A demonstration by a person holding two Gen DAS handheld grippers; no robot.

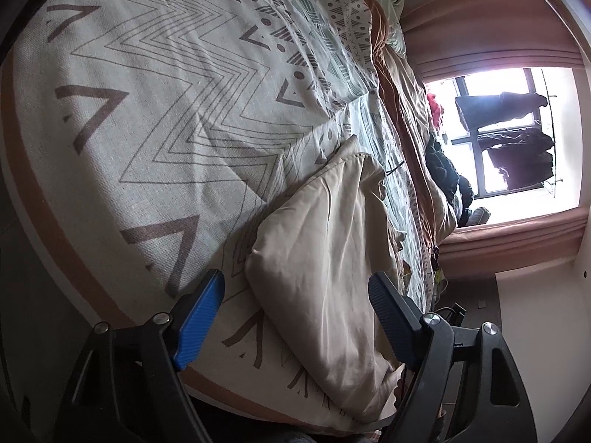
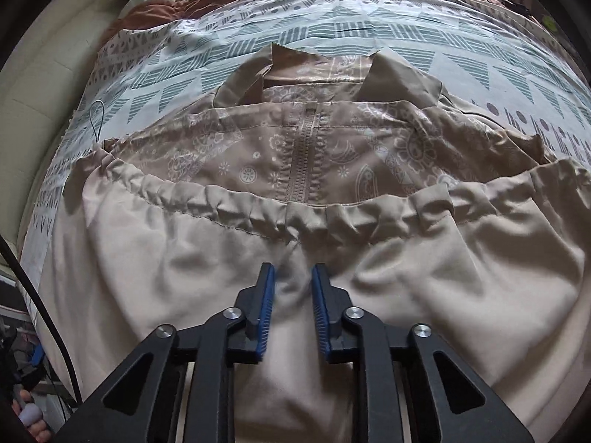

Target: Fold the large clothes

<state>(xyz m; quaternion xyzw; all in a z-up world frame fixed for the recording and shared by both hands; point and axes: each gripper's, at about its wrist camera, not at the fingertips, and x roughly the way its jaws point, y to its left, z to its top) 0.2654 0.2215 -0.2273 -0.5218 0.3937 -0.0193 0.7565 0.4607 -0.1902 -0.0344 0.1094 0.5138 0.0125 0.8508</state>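
A large beige jacket point(image 2: 406, 258) with a patterned tan lining point(image 2: 236, 155) and a central zipper point(image 2: 301, 155) lies on a patterned bedspread point(image 2: 332, 33). Its lower half is folded up, the gathered hem point(image 2: 221, 203) running across the middle. My right gripper point(image 2: 293, 277) is nearly closed, its blue pads point(image 2: 267, 306) pinching a ridge of the beige fabric below the hem. In the left wrist view the jacket point(image 1: 325, 258) shows as a beige folded bundle on the bedspread point(image 1: 166, 110). My left gripper point(image 1: 295, 288) is open wide, straddling the bundle without holding it.
A window point(image 1: 517, 140) with pink curtains point(image 1: 517, 243) and hanging dark clothes lies beyond the bed. A dark clothes pile point(image 1: 447, 173) sits at the bed's far side. A black cable point(image 2: 37, 295) runs along the bed's left edge. A rust-coloured blanket point(image 2: 155, 11) lies near the pillows.
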